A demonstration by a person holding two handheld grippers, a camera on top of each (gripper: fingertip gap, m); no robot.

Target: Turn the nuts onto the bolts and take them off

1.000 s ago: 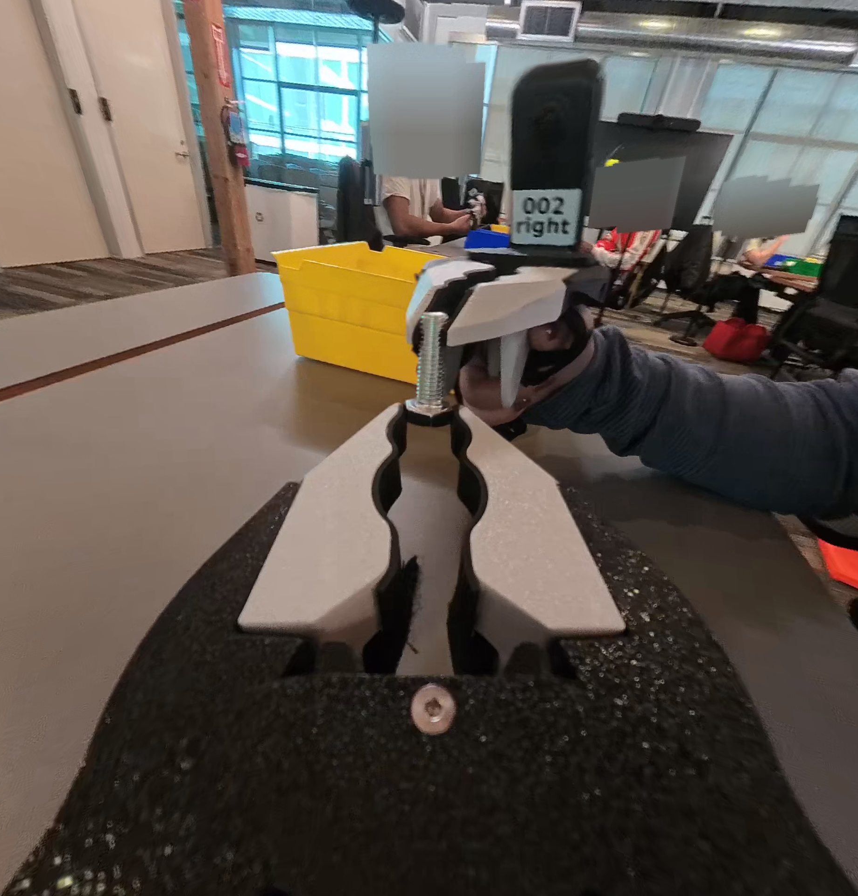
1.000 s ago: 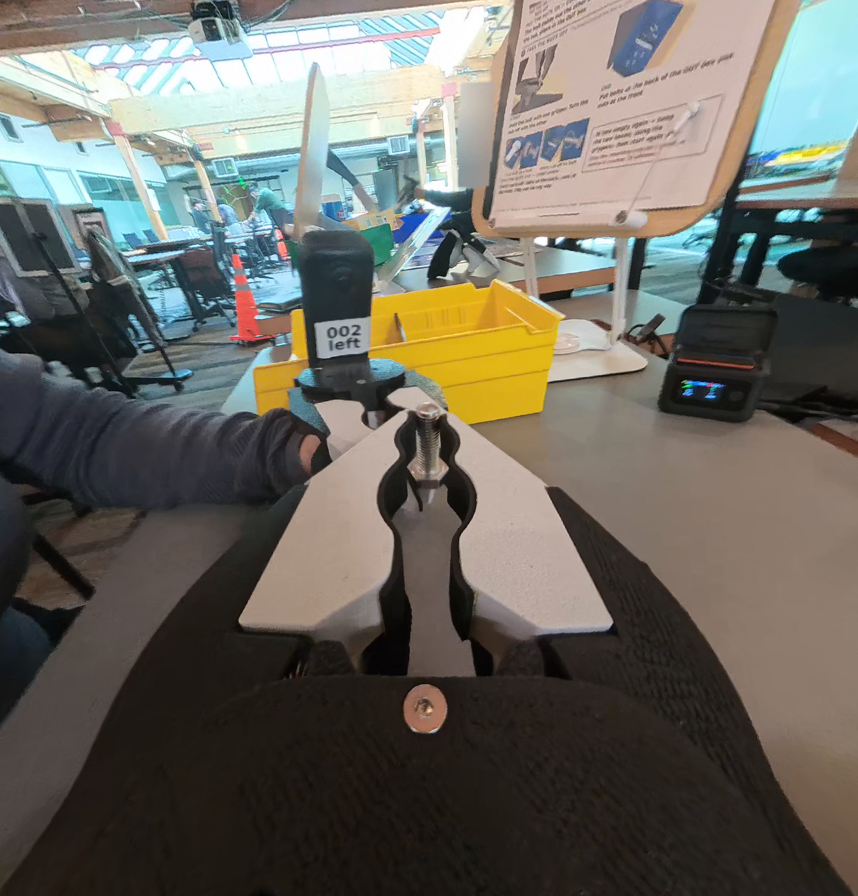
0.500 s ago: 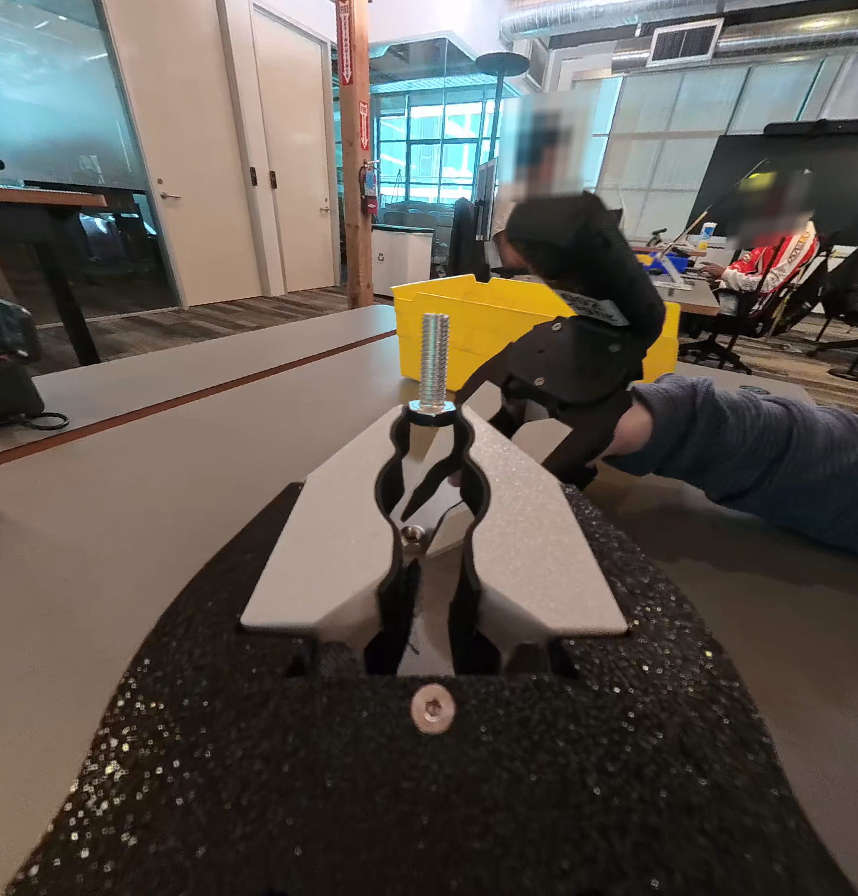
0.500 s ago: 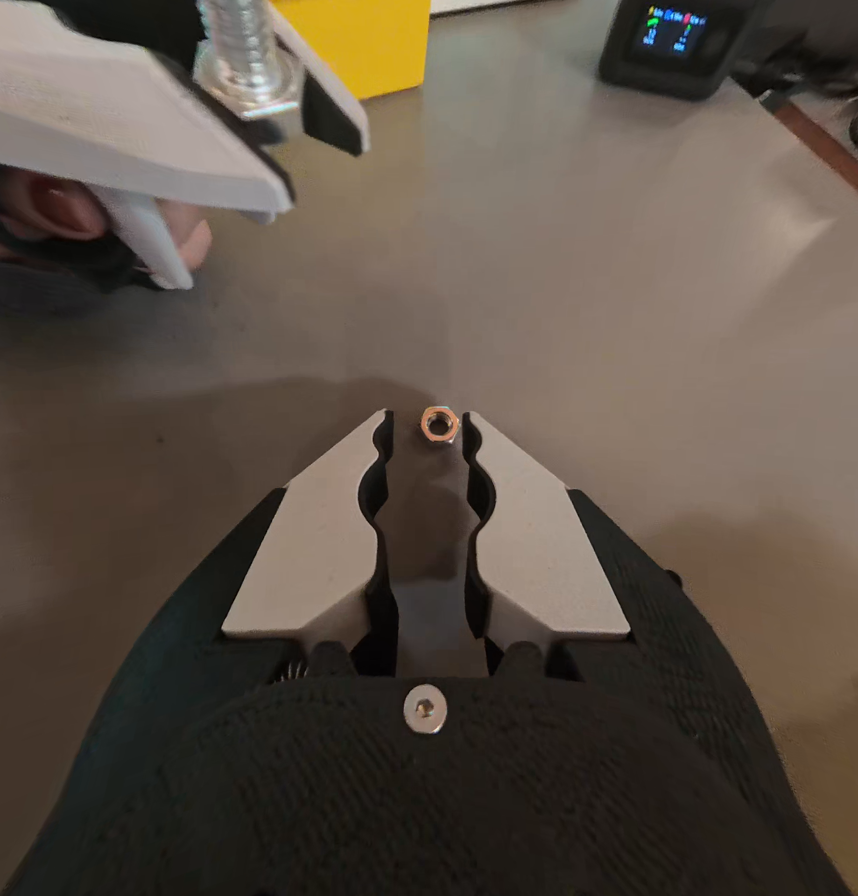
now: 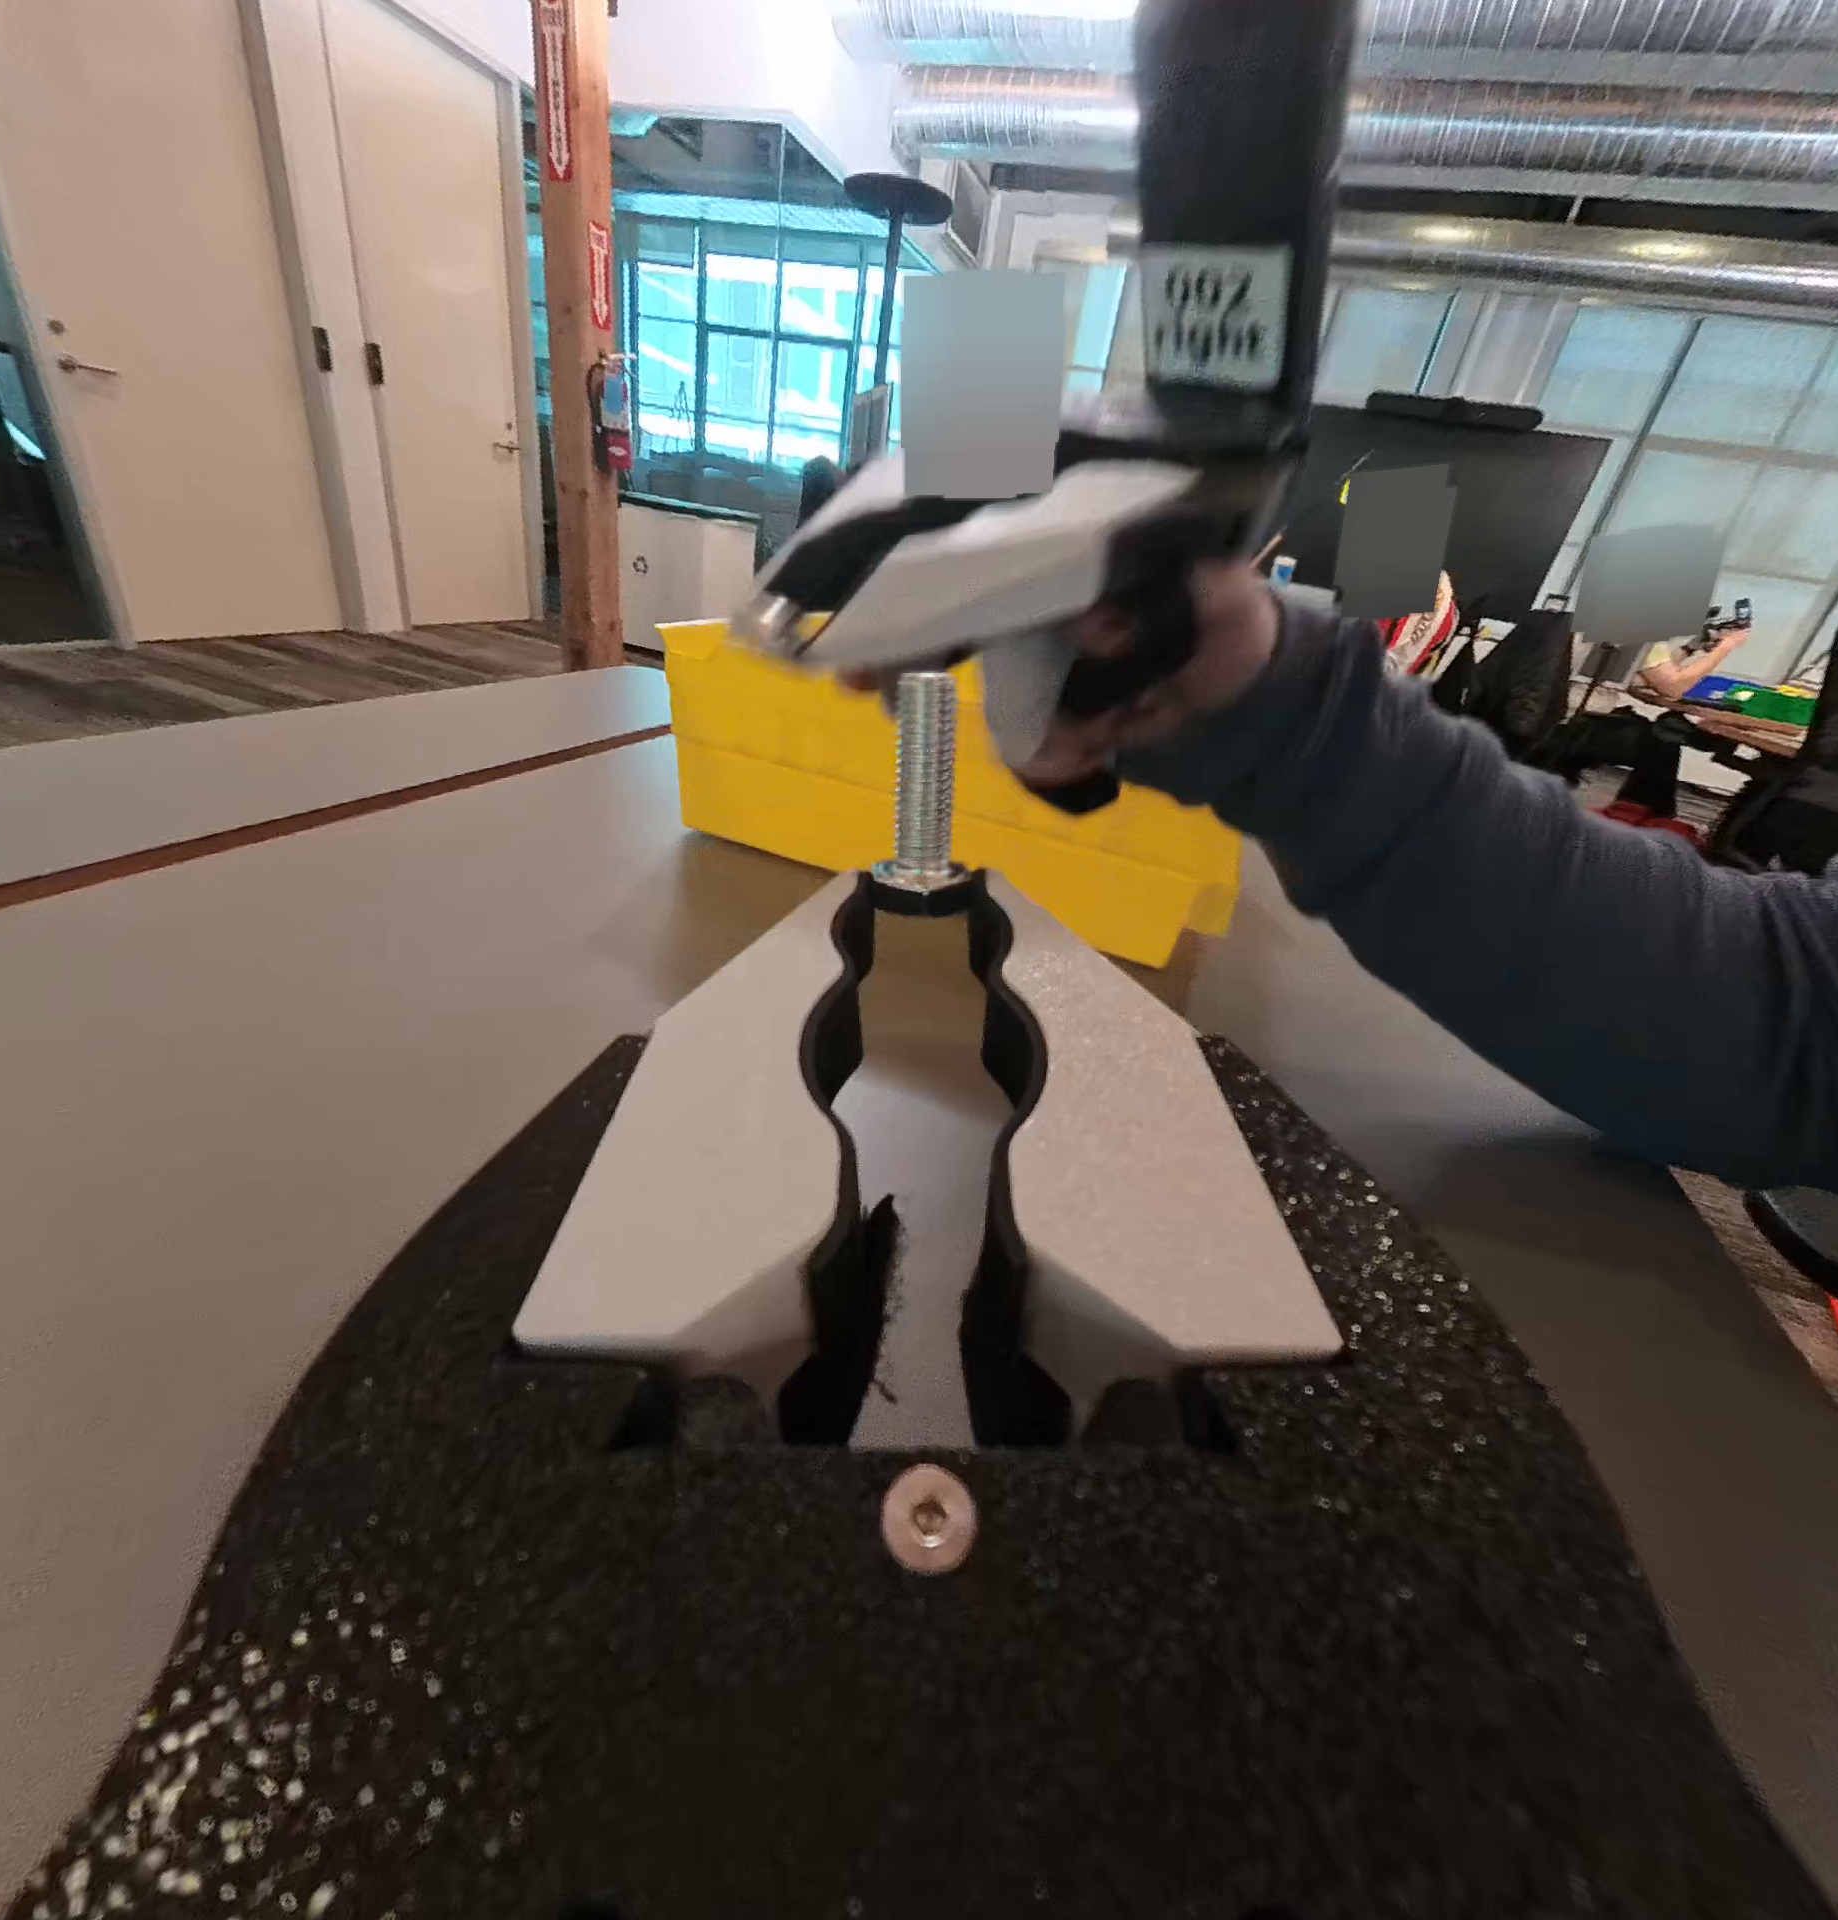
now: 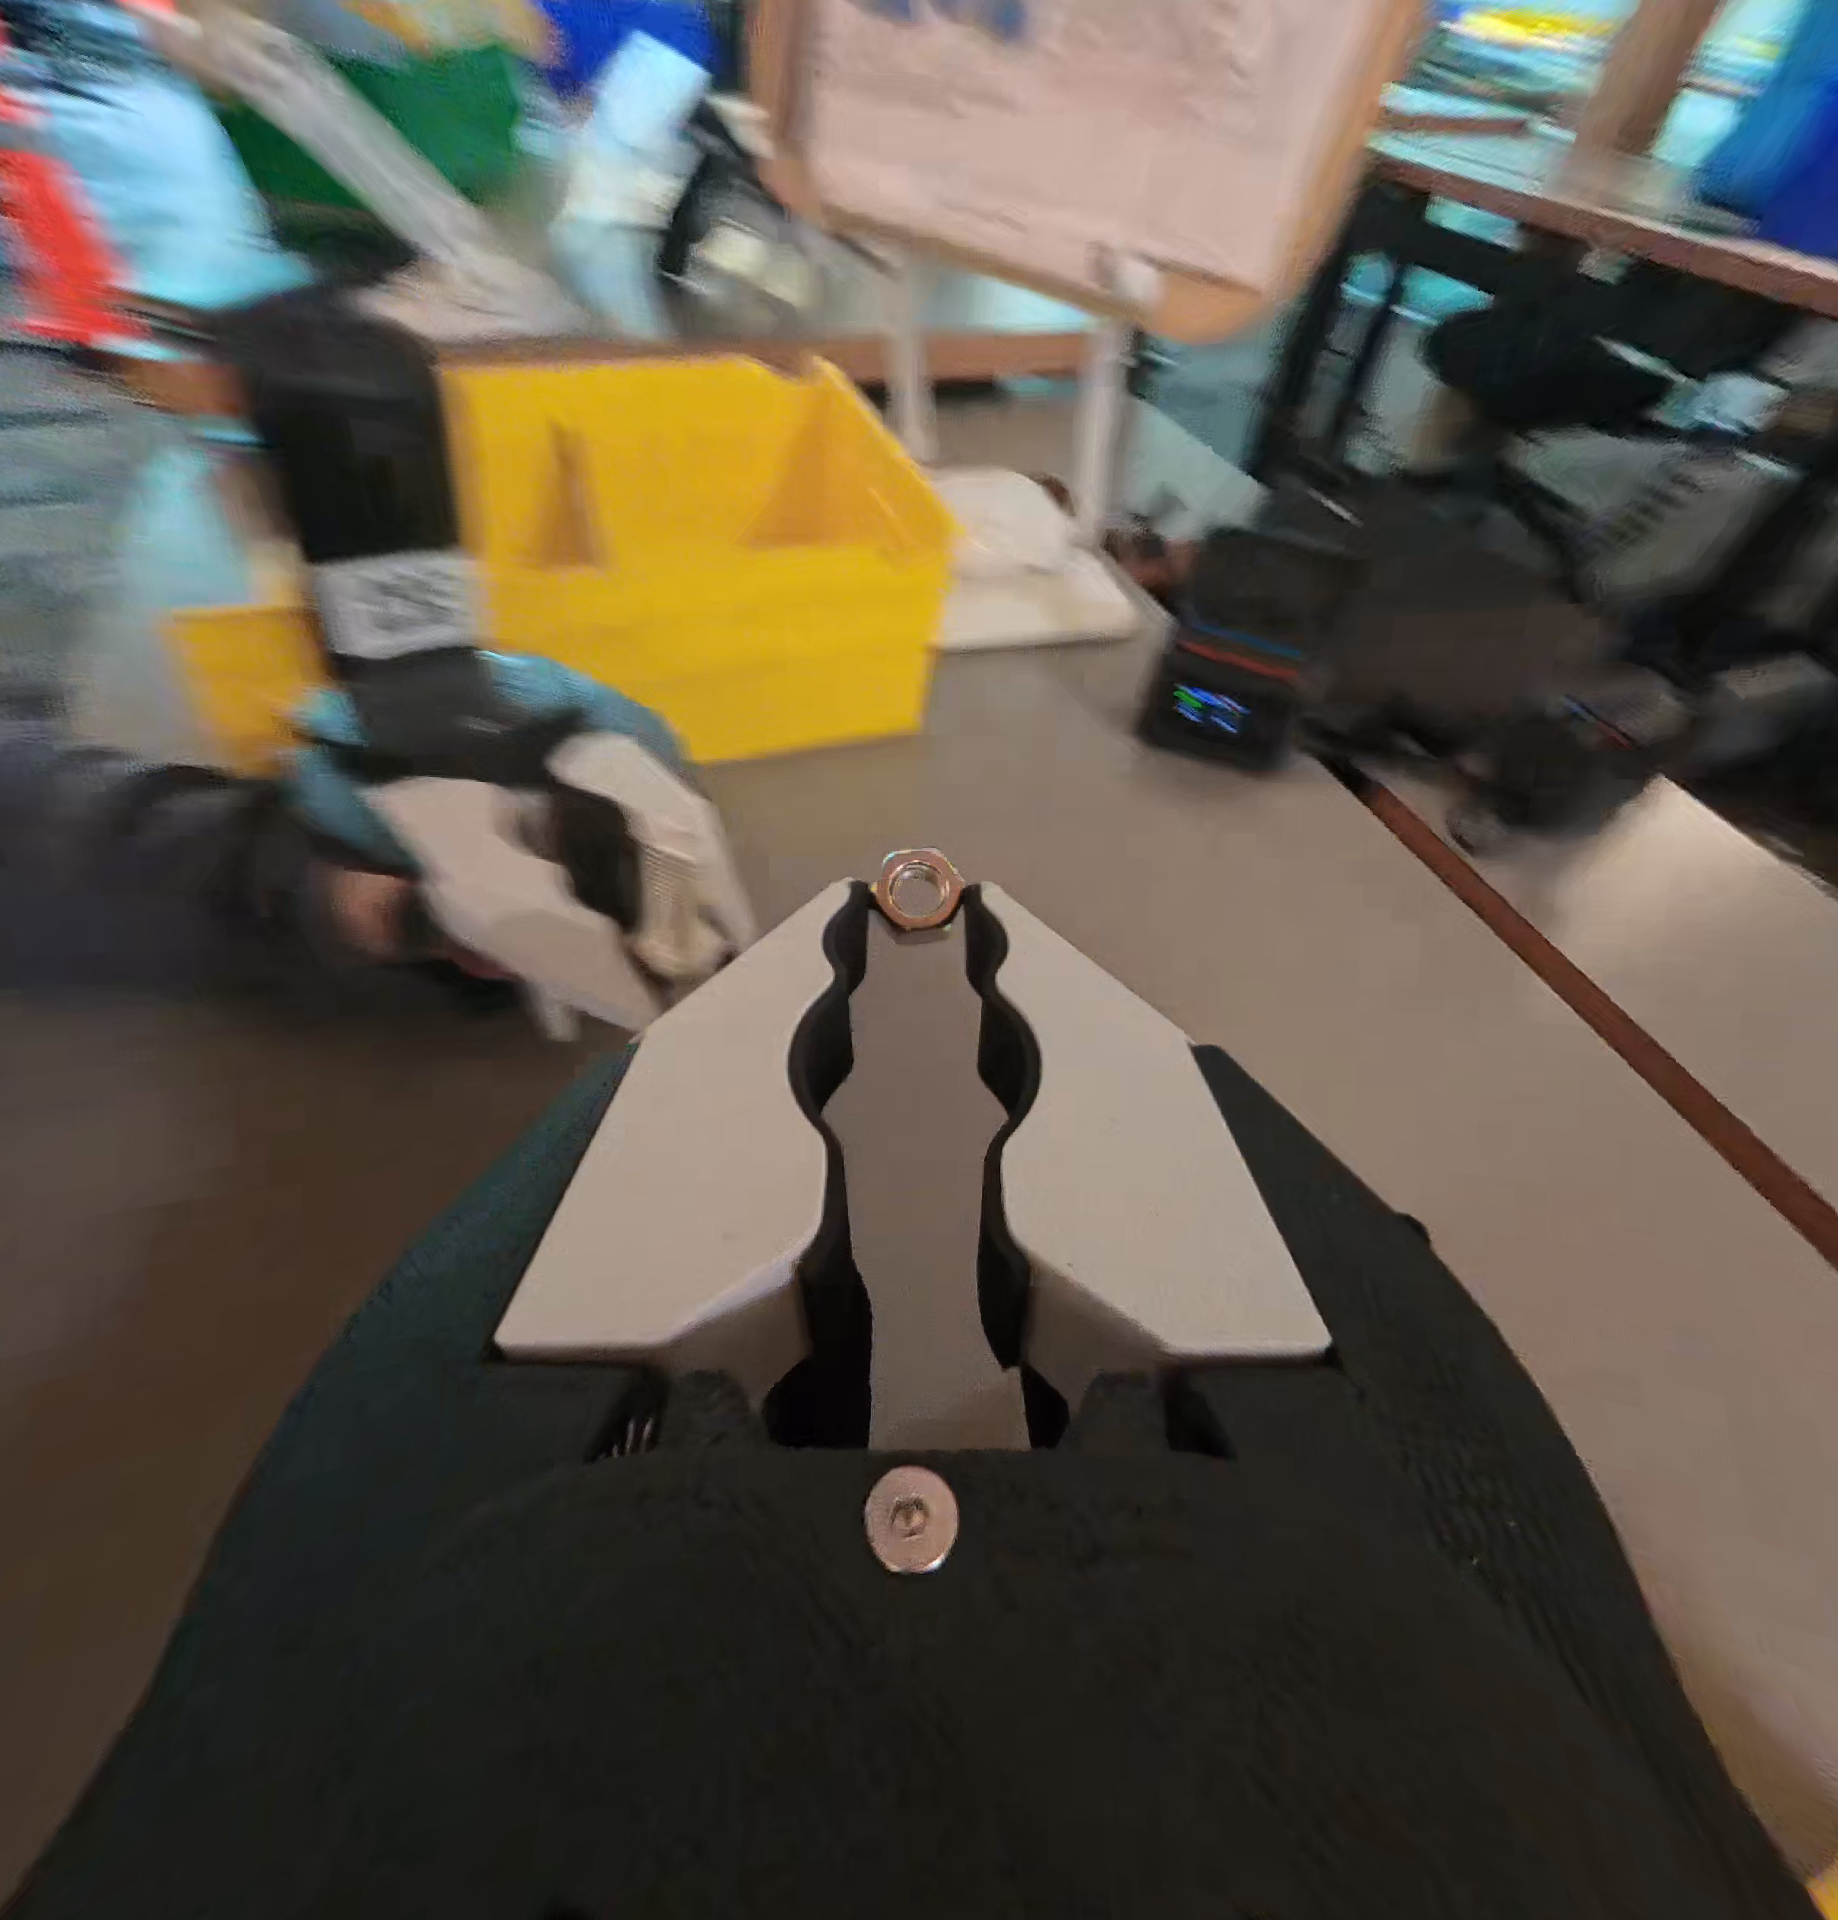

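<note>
Left tongs [image 5: 920, 896] pinch the bolt [image 5: 923, 774] by its hex head at the very tips. Bolt stands upright, silver, threads clean and sharp along the whole shaft, above the grey table [image 5: 271, 1039].

Right tongs [image 6: 917, 902] pinch the nut [image 6: 916, 891] at the tips. Nut is small, silver, hex, bore facing my camera; thread inside too small to read.

In the left view the right tongs [image 5: 780, 623] sit over the top of the bolt, tips tilted down to the left. A sliver of shiny metal shows at those tips. Top end of the bolt is hidden behind them, so I cannot tell whether nut and bolt touch or are lined up.

Right view is heavily smeared: left tongs [image 6: 676, 935] show low on the left as a white and black blur, with the bolt there only a pale ribbed streak. Yellow bin [image 6: 707, 582] sits on the table behind them, two dividers visible, contents not visible. Small black device with a lit screen [image 6: 1221, 696] further right on the table, blurred. My sleeve [image 5: 1517, 935] covers the bin's right end in the left view.
</note>
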